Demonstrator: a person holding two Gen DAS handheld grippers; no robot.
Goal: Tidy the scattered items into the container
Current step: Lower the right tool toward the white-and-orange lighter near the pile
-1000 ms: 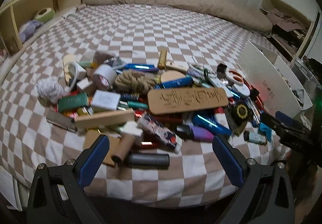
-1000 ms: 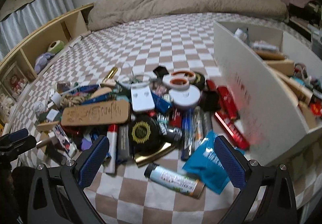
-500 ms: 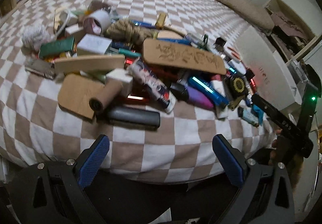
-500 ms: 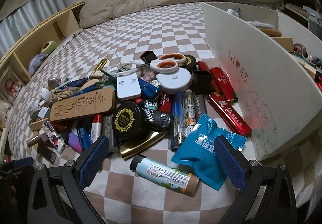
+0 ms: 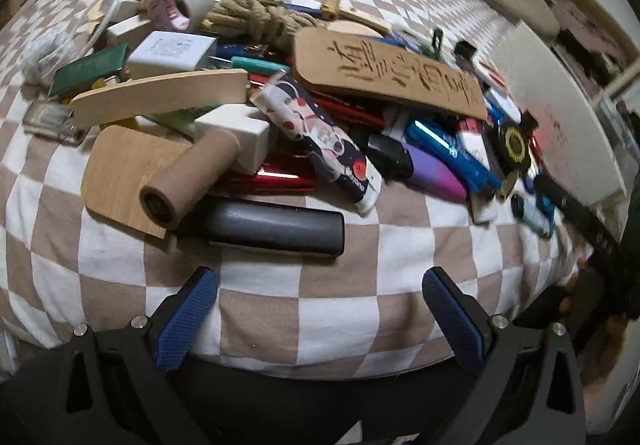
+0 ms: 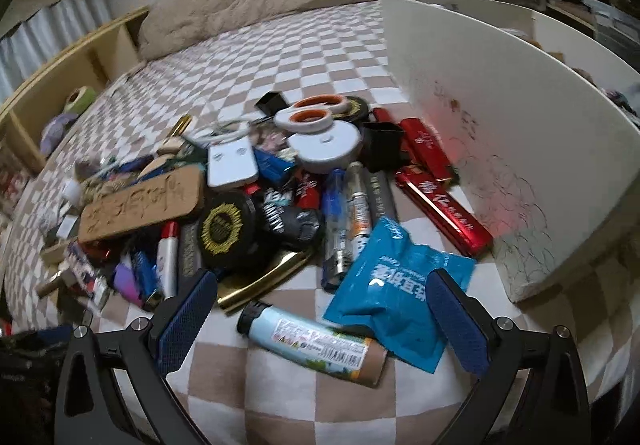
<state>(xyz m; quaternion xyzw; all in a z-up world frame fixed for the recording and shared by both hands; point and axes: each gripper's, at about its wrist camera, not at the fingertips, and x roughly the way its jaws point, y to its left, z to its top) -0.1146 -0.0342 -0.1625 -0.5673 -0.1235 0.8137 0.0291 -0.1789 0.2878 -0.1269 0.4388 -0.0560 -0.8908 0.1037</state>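
Left hand-held gripper (image 5: 320,299) spread wide, nothing between its blue pads, hovering over the near edge of the checkered bed (image 5: 340,309). Dark grey cylinder (image 5: 276,225) lies on its side just at 12 o'clock of the pads, touching a cardboard tube (image 5: 188,176) at its 10 o'clock; the tube lies on a light wooden board (image 5: 116,169). Pile runs back from there: patterned tube (image 5: 320,137), carved wooden plaque (image 5: 384,73) on top, coil of rope (image 5: 256,15) at 11 o'clock, tape roll (image 5: 182,3) beyond it, purple lighter (image 5: 434,173) at 1 o'clock.

Right hand-held gripper (image 6: 322,315) also spread, empty, pads apart over the bed edge. Pale blue labelled tube (image 6: 316,341) lies between the pads, not touched. Blue foil packet (image 6: 400,295) just at 1 o'clock, its corner overlapping the tube end. Round black lid with gold emblem (image 6: 228,229) at 11 o'clock, white power bank (image 6: 232,165) behind it, orange-handled scissors (image 6: 312,113) on a white disc (image 6: 324,143) at 12 o'clock, red boxes (image 6: 444,213) at 1 o'clock lying beside the container wall.

White container (image 6: 500,117) stands on the bed at 2 o'clock of the right gripper, right of the pile; contents mostly hidden.
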